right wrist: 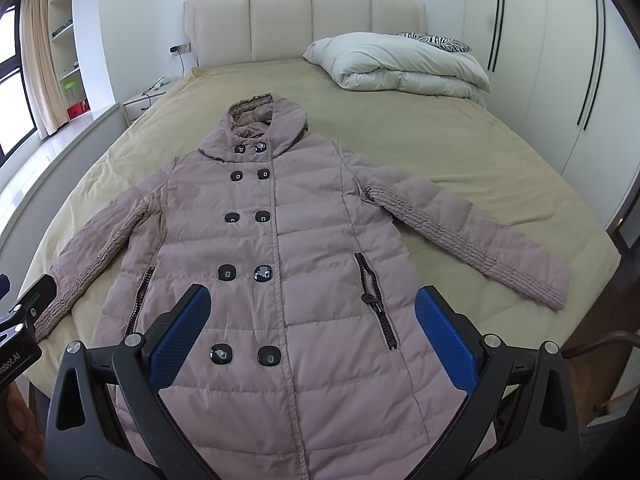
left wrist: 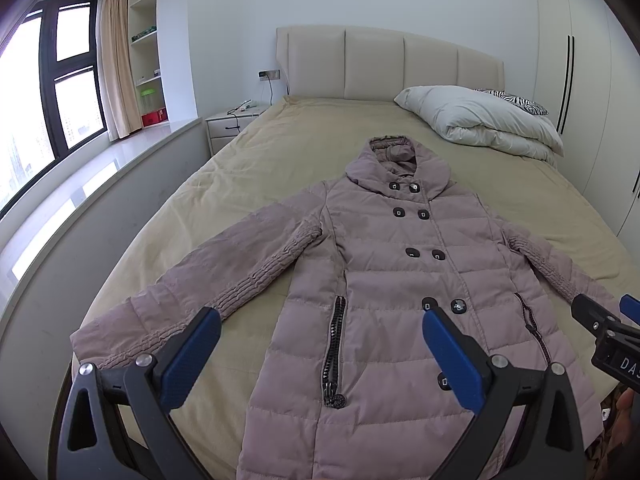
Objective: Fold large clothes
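Note:
A long mauve quilted hooded coat [left wrist: 384, 280] lies flat, front up and buttoned, on the bed [left wrist: 280, 148], sleeves spread out to both sides. It also shows in the right wrist view [right wrist: 288, 240]. My left gripper [left wrist: 320, 320] is open and empty, held above the coat's lower left part near the left sleeve [left wrist: 192, 280]. My right gripper [right wrist: 312, 300] is open and empty above the coat's lower front; it also shows at the right edge of the left wrist view [left wrist: 604, 312]. The right sleeve [right wrist: 480, 236] lies straight out.
A folded white duvet [left wrist: 480, 120] and a zebra-pattern pillow [left wrist: 516, 100] sit at the head of the bed on the right. A white nightstand [left wrist: 232, 124] and a window ledge [left wrist: 80, 200] are to the left. White wardrobe doors [right wrist: 540, 60] stand to the right.

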A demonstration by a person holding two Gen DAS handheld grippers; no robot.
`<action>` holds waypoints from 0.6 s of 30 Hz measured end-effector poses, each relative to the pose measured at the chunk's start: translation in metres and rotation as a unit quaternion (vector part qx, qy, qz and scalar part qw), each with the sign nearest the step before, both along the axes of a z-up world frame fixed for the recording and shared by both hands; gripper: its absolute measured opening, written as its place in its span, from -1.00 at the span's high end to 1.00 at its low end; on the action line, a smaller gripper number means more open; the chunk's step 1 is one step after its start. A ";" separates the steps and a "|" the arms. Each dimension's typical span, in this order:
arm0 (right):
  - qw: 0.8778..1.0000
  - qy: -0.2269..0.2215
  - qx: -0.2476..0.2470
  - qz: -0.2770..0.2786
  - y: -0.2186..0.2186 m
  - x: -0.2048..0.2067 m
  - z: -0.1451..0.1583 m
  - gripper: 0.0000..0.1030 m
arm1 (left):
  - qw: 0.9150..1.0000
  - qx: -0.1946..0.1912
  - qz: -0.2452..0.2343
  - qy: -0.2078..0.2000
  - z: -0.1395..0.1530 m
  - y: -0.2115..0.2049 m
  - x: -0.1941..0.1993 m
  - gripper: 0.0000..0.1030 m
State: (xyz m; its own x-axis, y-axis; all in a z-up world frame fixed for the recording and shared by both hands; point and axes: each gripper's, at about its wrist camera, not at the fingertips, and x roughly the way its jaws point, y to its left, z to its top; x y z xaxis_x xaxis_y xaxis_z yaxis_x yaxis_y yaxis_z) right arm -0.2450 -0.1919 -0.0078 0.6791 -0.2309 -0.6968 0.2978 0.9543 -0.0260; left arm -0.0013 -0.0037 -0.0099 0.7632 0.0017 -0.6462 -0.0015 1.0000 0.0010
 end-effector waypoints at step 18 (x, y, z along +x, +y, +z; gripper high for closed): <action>1.000 0.003 -0.001 0.000 0.000 -0.002 -0.007 -1.00 | 1.000 0.000 -0.001 0.002 -0.004 0.001 0.003 -1.00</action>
State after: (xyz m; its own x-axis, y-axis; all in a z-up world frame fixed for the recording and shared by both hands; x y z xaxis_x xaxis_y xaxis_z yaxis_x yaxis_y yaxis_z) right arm -0.2466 -0.1917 -0.0149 0.6755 -0.2320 -0.6999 0.2972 0.9544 -0.0295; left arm 0.0013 -0.0026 -0.0140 0.7601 0.0011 -0.6498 -0.0002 1.0000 0.0014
